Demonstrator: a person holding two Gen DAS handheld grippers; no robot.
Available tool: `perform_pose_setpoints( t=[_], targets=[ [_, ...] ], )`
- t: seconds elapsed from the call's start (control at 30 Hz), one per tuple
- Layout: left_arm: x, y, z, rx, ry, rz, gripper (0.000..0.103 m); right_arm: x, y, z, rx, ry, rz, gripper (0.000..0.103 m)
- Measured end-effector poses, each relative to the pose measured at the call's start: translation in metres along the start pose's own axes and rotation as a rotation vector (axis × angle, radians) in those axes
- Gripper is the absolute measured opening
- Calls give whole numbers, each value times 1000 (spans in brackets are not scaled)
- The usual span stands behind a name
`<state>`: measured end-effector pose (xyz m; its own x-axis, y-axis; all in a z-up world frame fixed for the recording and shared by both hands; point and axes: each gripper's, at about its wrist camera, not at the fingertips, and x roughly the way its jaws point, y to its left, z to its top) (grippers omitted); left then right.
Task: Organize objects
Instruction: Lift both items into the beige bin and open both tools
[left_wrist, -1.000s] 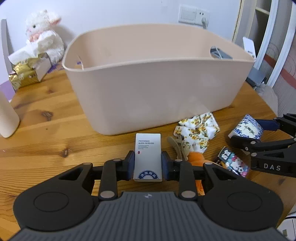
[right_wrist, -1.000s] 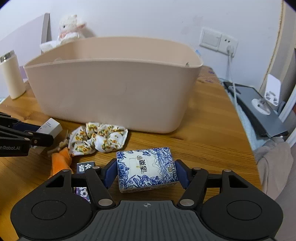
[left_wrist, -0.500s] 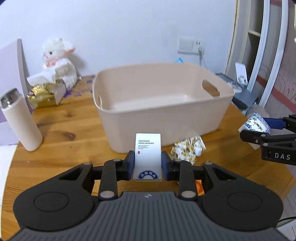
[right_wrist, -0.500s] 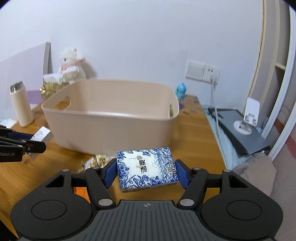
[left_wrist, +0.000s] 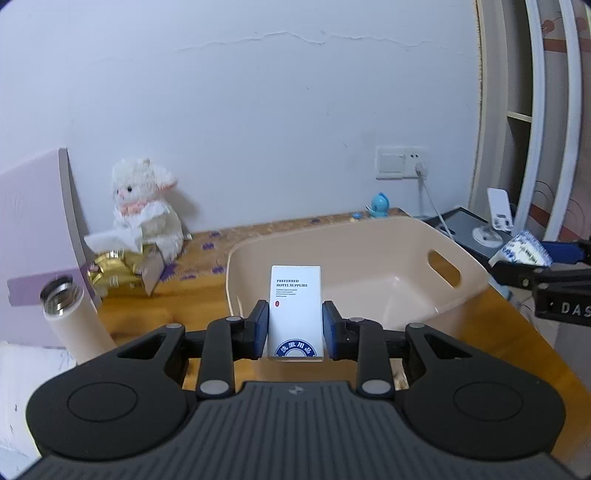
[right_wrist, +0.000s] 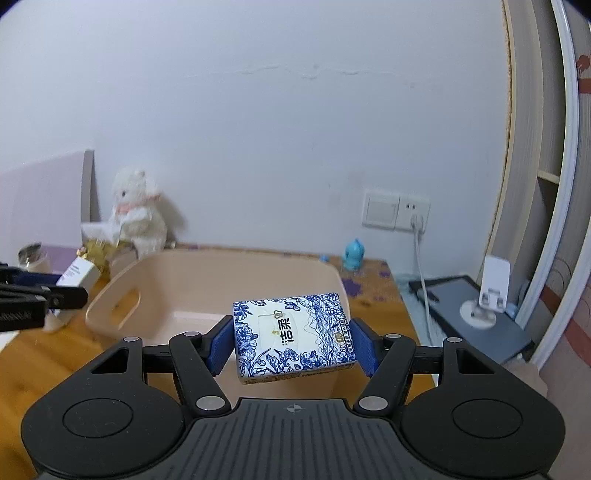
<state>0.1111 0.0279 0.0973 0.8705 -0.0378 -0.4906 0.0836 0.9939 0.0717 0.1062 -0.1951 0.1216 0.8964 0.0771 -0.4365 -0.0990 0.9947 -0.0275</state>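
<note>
Two hand-held grippers (each loaded) hover over beige bin (right_wrist: 207, 284).

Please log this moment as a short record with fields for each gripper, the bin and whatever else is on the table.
left gripper: shut on white hotel supplies box, held upright in front of the bin
right gripper: shut on blue floral tissue pack, held in front of the bin
beige bin: on wooden table, visible interior bare
background: plush toy, thermos, blue figurine
</note>
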Motion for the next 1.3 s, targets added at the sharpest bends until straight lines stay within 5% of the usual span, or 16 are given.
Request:
perform_pose_setpoints(
  t=[0.3,0.57,0.87,0.9,1.0,1.3],
  targets=[
    [69,-8,20,6,65,46,33,53,-5,22,5,17,-25,63],
    [131,-13,9,9,226,93,33,103,2,6,-27,120,-41,63],
    [152,-14,-4,-17,295,73,34,119,4,-7,-54,180,-38,70],
    [150,-14,-3,-18,290,75,37,116,3,-6,-54,170,-37,70],
    [136,-14,2,-25,258,82,75,101,-1,-1,-56,138,-33,77],
    [86,-13,3,-50,216,96,86,47,-7,-1,-84,91,-33,86]
  ],
)
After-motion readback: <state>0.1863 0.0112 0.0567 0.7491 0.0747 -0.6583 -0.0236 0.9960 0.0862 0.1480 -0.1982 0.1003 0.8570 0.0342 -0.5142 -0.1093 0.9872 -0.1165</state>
